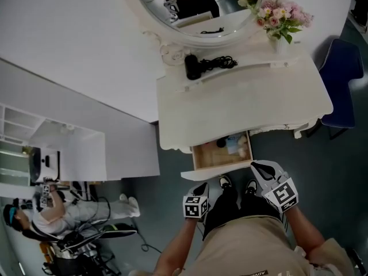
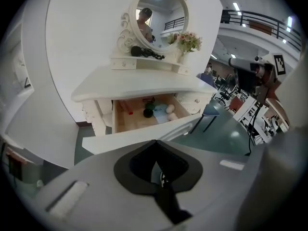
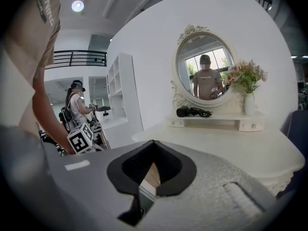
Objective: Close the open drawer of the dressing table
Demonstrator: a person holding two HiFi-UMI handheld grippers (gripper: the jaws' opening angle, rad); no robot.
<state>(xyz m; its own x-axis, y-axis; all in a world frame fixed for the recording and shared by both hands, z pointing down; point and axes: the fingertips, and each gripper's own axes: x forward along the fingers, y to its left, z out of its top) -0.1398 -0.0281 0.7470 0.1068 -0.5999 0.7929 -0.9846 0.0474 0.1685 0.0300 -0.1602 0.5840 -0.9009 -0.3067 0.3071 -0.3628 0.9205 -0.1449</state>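
Drawer [image 1: 221, 153] of the dressing table [image 1: 247, 91] stands pulled out, with small items inside. Left gripper [image 1: 201, 190] and right gripper [image 1: 259, 167] are held near the drawer's front panel, the right at its end. Both pairs of jaws are closed tip to tip and hold nothing. A hairdryer [image 1: 193, 66] lies on the shelf below the mirror [image 1: 195, 4].

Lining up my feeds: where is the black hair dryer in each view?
Head view: hair dryer upper centre, on the raised shelf below the oval mirror.
Left gripper view: hair dryer upper centre-left, same shelf.
Right gripper view: hair dryer right of centre, same shelf.
Shared landmark: the oval mirror just behind it, in all three.
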